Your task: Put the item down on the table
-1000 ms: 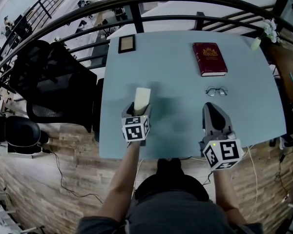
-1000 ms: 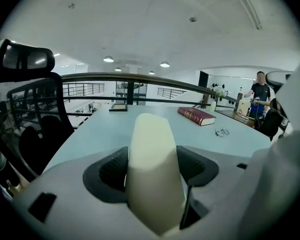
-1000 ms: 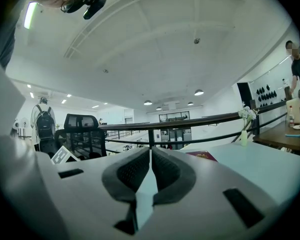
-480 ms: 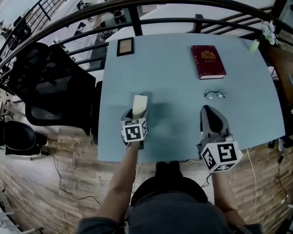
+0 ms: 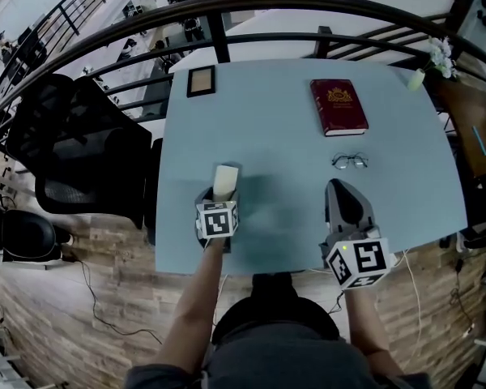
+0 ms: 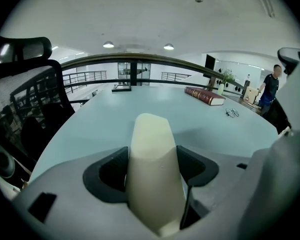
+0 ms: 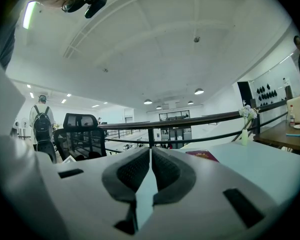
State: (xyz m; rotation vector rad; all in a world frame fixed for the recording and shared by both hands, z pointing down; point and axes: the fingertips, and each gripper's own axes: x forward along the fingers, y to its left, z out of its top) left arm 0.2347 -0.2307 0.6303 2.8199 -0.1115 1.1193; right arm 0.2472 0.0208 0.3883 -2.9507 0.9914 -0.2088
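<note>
Two grippers over the blue worktop (image 5: 283, 136): left gripper (image 5: 219, 193) fingers are clamping a cream block (image 6: 152, 169); right gripper (image 5: 340, 186) fingers are pressing together, empty

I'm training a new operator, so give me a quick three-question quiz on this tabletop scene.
1. True or false: the right hand-held gripper is shut and empty.
2. The red book on the table is: A open, B shut and lying flat, C standing on end.
3. Which hand-held gripper holds the cream block?
Key: 1 true; 2 B; 3 the left hand-held gripper.
</note>
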